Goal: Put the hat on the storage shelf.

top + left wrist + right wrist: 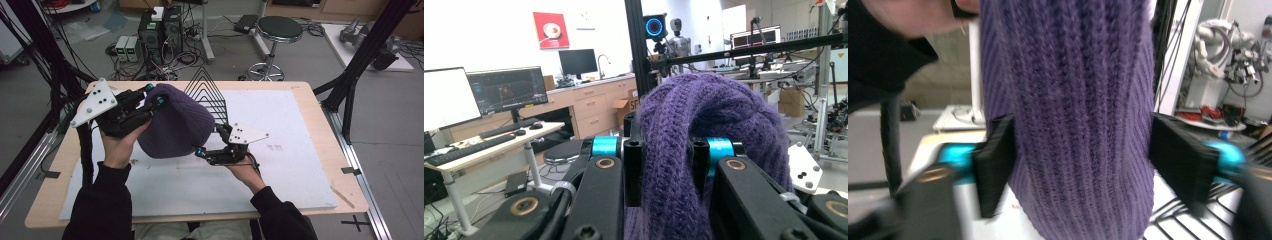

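Purple knit hat (174,122) against wire rack (207,97), in left hand-held gripper (152,95)

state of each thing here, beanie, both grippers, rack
beanie: lifted, hanging bunched between the two grippers
left gripper: jaws shut on a fold at the beanie's top
right gripper: jaws open, either side of the beanie's lower part
wire rack: upright on the table behind the beanie

Robotics lab: humanoid robot (679,31), monitors (506,90)
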Demonstrator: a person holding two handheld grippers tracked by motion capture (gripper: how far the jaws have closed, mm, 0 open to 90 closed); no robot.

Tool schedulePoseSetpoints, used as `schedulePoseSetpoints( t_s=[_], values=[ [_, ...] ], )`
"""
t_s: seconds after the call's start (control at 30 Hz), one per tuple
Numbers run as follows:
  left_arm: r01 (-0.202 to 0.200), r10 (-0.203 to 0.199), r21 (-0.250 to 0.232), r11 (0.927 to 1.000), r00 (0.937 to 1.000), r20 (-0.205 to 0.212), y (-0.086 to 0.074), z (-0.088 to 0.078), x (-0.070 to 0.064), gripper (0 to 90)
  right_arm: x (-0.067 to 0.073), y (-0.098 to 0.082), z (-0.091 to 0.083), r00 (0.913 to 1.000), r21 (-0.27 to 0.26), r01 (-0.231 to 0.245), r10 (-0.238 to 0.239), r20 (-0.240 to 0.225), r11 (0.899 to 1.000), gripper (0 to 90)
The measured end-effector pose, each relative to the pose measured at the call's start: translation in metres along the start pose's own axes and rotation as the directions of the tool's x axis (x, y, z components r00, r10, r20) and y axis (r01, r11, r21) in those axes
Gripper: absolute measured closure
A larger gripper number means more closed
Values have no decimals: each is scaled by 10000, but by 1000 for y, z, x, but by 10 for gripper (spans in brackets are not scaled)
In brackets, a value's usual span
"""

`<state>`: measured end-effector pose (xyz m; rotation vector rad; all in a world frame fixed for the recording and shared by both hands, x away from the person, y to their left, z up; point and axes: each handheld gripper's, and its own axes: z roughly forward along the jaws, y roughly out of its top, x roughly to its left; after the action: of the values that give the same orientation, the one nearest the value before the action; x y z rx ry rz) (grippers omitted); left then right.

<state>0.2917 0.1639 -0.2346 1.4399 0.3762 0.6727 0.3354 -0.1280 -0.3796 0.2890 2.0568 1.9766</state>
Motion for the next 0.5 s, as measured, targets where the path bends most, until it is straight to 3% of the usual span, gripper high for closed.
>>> schedulePoseSetpoints(
  t_s=[0.13,0.2,0.37,0.5],
  values=[
    [-141,142,96,9999,9998,-137,0,-2,1,766,0,2,-3,9995,271,100,-108,291,9996,640],
    [-83,84,69,9999,9998,-181,-1,-4,3,766,-3,6,-10,9968,89,241,-247,762,9997,754],
    [-92,93,24,10000,9993,-362,-2,-4,8,766,-11,11,-15,9929,-28,89,-85,1188,10000,783],
    [-138,128,-163,9998,9981,-599,-3,-3,12,768,-20,26,-17,9838,118,251,-268,1774,9996,787]
  ],
)
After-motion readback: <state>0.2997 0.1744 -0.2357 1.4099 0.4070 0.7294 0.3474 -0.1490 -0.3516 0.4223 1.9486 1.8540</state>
